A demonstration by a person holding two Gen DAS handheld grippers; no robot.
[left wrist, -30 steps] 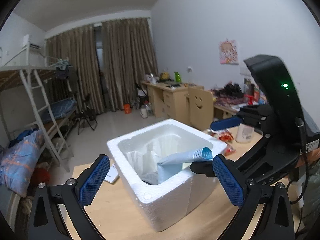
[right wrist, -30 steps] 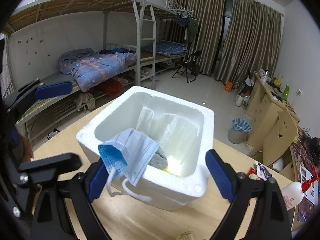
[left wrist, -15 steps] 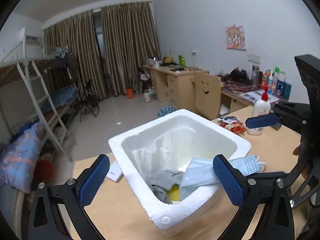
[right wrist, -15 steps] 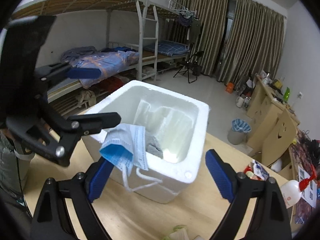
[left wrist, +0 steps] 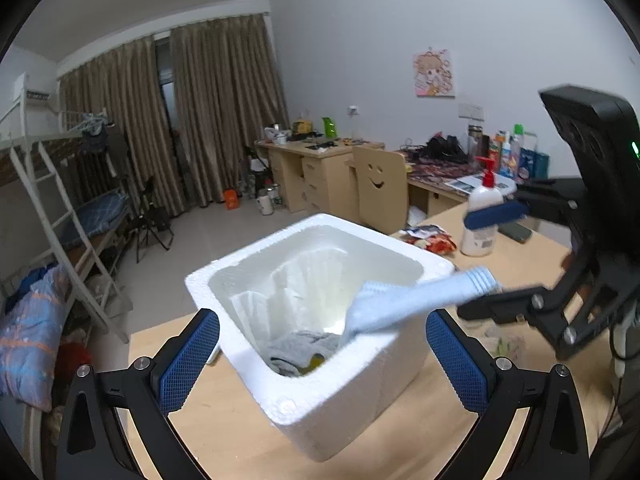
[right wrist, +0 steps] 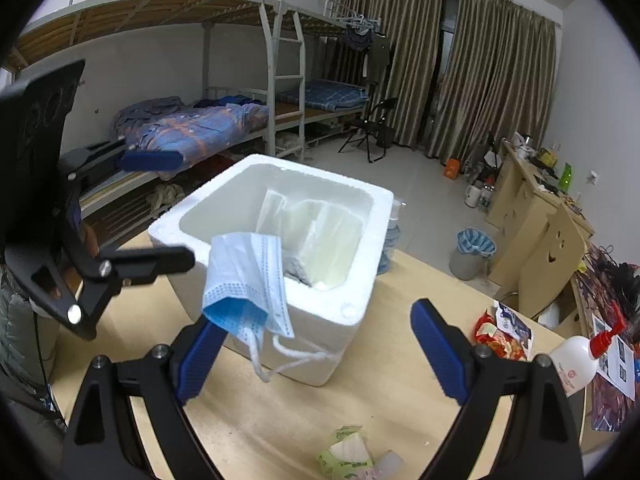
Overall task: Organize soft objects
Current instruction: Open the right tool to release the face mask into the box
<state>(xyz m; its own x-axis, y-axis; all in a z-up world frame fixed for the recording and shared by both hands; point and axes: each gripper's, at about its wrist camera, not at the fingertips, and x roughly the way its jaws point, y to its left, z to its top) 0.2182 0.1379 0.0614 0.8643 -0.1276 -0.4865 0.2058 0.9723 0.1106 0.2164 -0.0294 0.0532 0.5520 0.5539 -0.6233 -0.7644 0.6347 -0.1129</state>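
Pulled back a little from the foam box over the last second, right gripper with jaws wide apart and clamped on nothing. Released, then, or nearly: face mask draped over the near rim, half inside, half hanging down the outer wall, ear loops dangling. Not properly stowed; likely needs a push further in. Lies just beside the right gripper's left finger, possibly caught on its tip, hard to tell through the fisheye. From the left view, mask blurred, stretching across the box's right rim, above a grey cloth at the bottom. Left gripper spread open too, fingers straddling the box, touching nothing.
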